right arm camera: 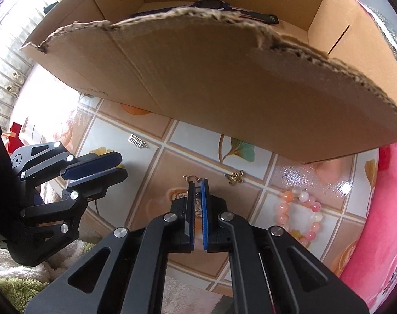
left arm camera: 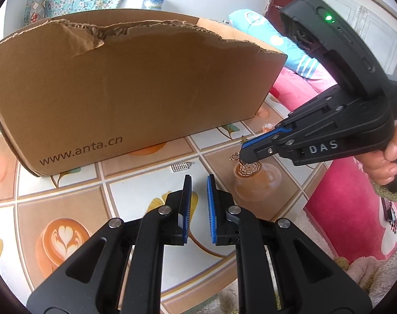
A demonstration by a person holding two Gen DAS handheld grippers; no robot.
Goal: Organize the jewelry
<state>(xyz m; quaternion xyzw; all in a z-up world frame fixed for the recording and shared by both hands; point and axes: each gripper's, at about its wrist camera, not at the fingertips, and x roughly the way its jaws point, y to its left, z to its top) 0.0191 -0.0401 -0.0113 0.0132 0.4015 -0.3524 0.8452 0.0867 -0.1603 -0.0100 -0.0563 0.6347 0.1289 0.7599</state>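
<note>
- The right tool [right arm camera: 197,183] points steeply down at the worktop [right arm camera: 156,154], its pads clamped on the hook end of an earring [left arm camera: 246,168].
- The earring's round filigree disc lies just under the tool tip; its gold hook [right arm camera: 190,177] sticks out past the pads.
- The left tool [left arm camera: 199,180] hovers low over the worktop with a narrow gap between its pads and nothing in it.
- A small silver charm [left arm camera: 180,167] lies on the worktop between the left tool and the box [left arm camera: 135,86], apart from both.
- A gold butterfly charm [right arm camera: 234,177] lies just right of the right tool, near the box's front wall.
- A pink and white bead bracelet [right arm camera: 300,214] lies further right, well apart from the tool.
- The box is open-topped with a torn front edge; a dark watch [right arm camera: 235,9] lies inside.
- A hand [left arm camera: 386,162] grips the right tool's handle.
</note>
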